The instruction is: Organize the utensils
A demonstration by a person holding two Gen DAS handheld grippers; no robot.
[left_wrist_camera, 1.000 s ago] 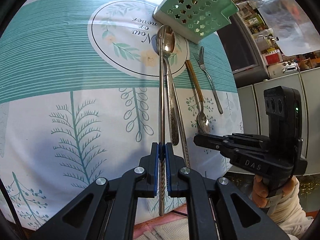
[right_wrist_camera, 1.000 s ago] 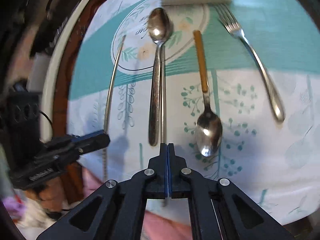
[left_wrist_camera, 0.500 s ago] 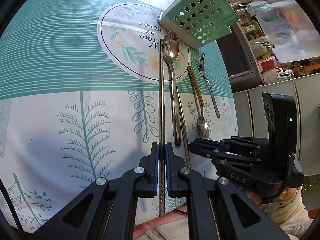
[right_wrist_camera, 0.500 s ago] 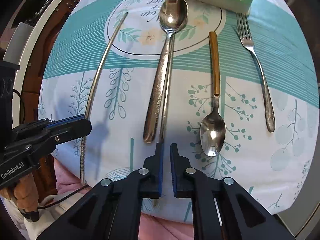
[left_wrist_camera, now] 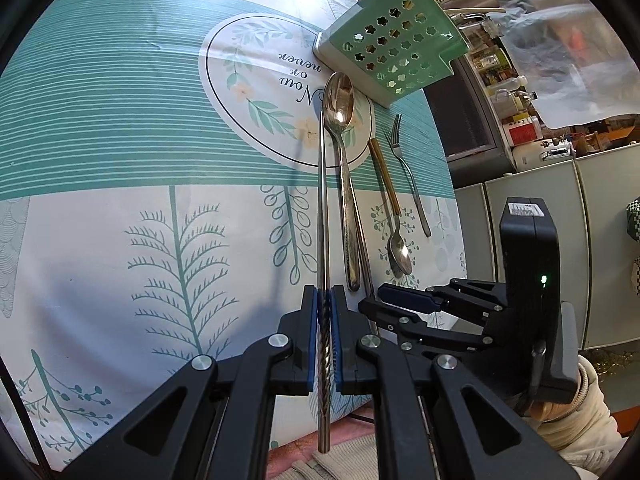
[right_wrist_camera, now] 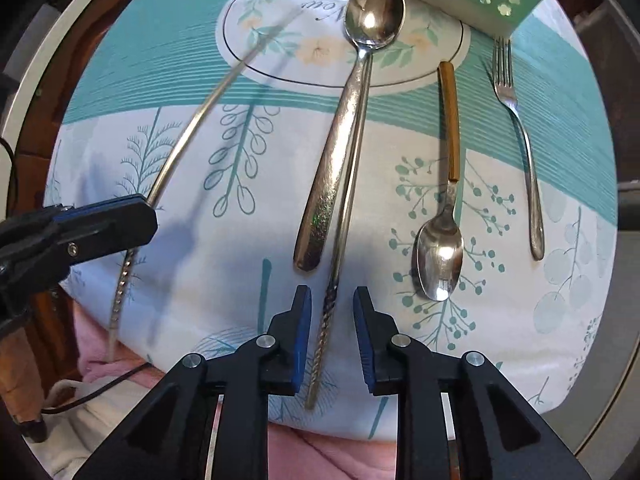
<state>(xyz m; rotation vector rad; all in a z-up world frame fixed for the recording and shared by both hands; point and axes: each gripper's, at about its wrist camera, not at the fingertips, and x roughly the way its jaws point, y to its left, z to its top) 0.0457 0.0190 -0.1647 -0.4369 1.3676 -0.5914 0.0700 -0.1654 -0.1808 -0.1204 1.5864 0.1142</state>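
- Left gripper [left_wrist_camera: 324, 300]: clamped tight on one chopstick [left_wrist_camera: 322, 200], left of big spoon [right_wrist_camera: 340, 152].
- Right gripper [right_wrist_camera: 331, 312]: jaws opening, second chopstick [right_wrist_camera: 348, 184] between them untouched, against spoon's right side.
- Small spoon [right_wrist_camera: 440, 248], fork [right_wrist_camera: 520, 128] further right.

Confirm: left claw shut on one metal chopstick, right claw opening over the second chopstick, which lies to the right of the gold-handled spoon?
Not quite. In the right wrist view the second chopstick lies left of the gold-handled spoon, right beside the large spoon. The rest holds: left claw is shut on one metal chopstick, and right claw is opening over the second, not yet pressing it.
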